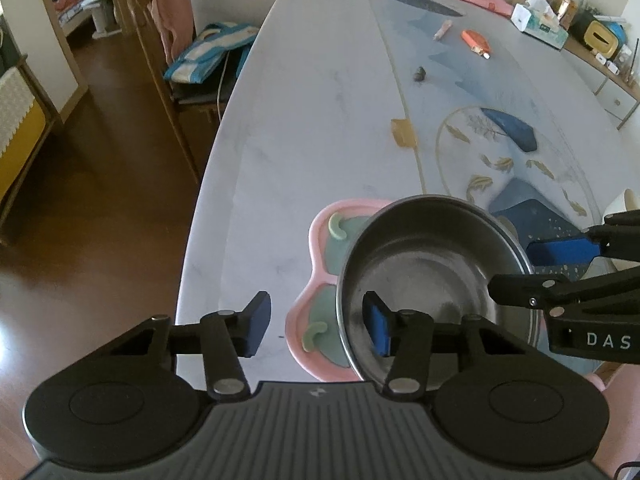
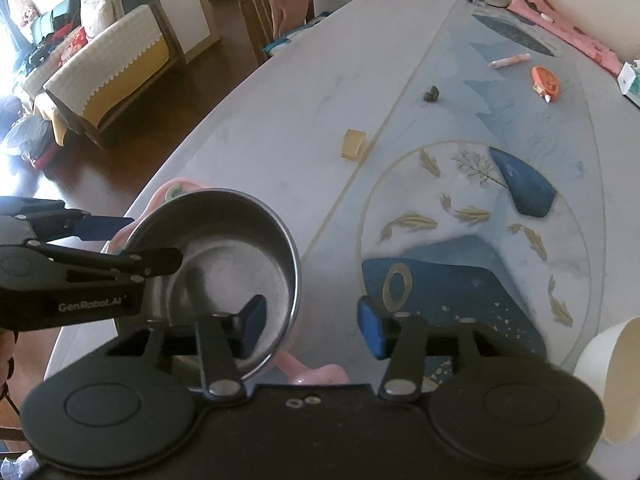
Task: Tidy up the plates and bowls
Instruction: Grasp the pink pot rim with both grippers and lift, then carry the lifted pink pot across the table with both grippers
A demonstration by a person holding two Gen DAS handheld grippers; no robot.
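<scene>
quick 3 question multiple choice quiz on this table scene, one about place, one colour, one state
1. Where is the steel bowl?
A. on the chair
B. on the pink divided plate
C. inside the white cup

2. What colour are the pads of the left hand-held gripper?
A. blue
B. red
C. yellow

3. The steel bowl is:
A. upside down
B. full of food
C. upright and empty

Answers: B, the plate's pink rim shows under the bowl's left side; A, both wrist views show blue pads; C, its bare metal bottom is visible.
</scene>
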